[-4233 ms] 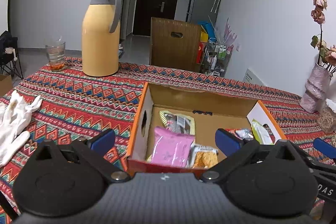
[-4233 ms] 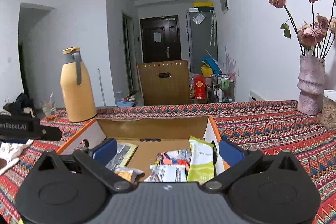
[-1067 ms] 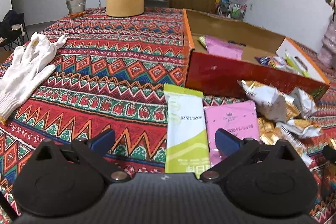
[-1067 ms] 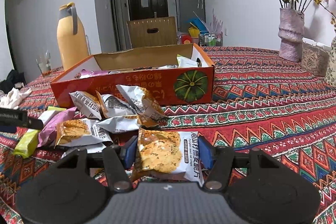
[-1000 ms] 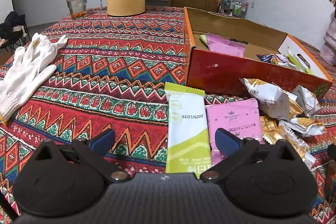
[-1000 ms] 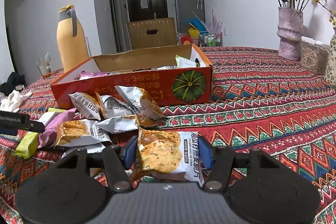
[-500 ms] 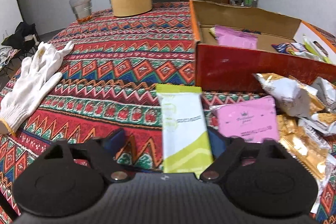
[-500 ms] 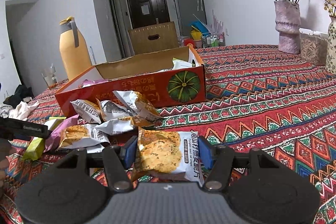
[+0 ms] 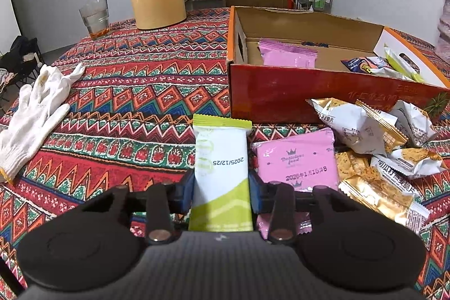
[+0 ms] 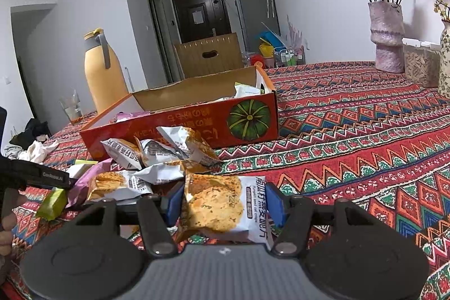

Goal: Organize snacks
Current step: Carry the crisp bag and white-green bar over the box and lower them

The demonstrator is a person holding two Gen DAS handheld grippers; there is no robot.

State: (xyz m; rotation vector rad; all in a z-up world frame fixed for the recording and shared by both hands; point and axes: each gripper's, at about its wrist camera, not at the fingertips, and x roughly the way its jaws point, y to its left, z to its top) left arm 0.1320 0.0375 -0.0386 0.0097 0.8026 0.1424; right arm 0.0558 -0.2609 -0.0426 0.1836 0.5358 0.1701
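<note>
In the left wrist view, the left gripper [image 9: 221, 193], its jaws just closed, pinched the green packet [image 9: 220, 173] at lower centre.

In the right wrist view, the right gripper [image 10: 223, 205] clamped the chip bag [image 10: 222, 205] low in the frame. Either slick wrapper might slip when lifted toward the box [image 10: 197, 120].

Left tool [image 9: 221, 191], right tool [image 10: 223, 203]: black bodies, blue pads, silver screws.

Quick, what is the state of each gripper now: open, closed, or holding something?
Left gripper: jaws have just been closing, now shut on the green-and-white snack packet.
Right gripper: shut on the oat crisp packet.
</note>
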